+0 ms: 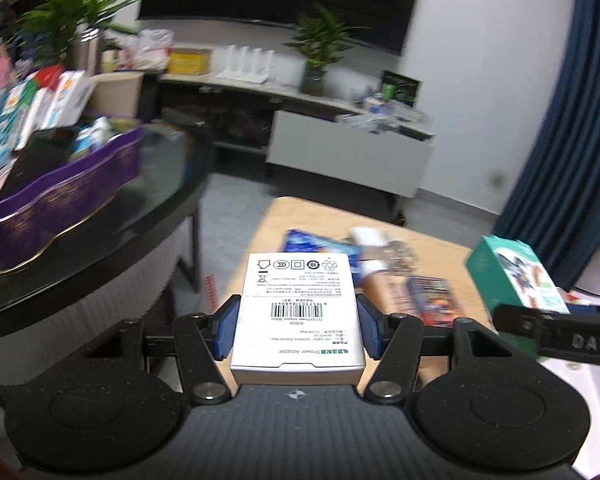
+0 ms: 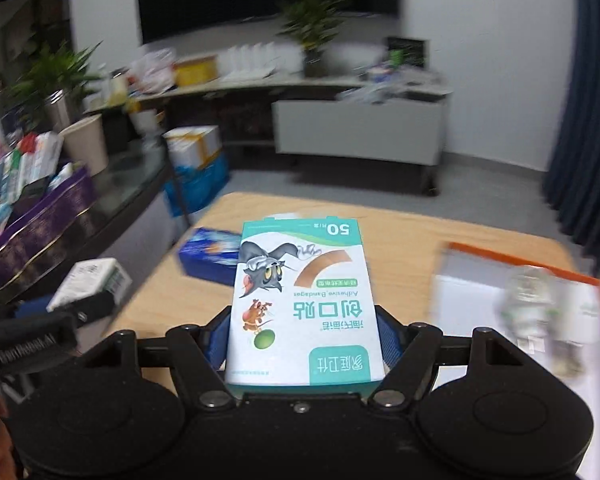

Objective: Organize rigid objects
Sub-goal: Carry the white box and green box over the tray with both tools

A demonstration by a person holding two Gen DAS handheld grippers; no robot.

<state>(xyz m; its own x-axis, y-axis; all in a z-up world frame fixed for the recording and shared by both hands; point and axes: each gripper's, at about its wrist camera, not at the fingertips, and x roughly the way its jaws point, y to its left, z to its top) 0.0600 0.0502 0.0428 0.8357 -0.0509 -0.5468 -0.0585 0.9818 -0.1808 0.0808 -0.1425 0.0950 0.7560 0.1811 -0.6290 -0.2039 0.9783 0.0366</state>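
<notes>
My left gripper (image 1: 298, 326) is shut on a white power adapter box (image 1: 298, 304) with a barcode, held above the wooden table (image 1: 260, 240). My right gripper (image 2: 302, 340) is shut on a green and white adhesive bandage box (image 2: 302, 300) with a cat and mouse cartoon. That bandage box also shows at the right of the left wrist view (image 1: 516, 276). The white box also shows at the left of the right wrist view (image 2: 92, 282). A purple tin (image 1: 56, 208) packed with several boxes stands on the dark glass table (image 1: 148, 184) to the left.
On the wooden table lie a blue box (image 2: 210, 256), a red and blue packet (image 1: 432, 300), a white item (image 1: 368, 236) and an orange-edged white sheet (image 2: 500, 280) with a blurred clear bottle (image 2: 536, 304). A TV console (image 1: 340, 140) with plants stands behind.
</notes>
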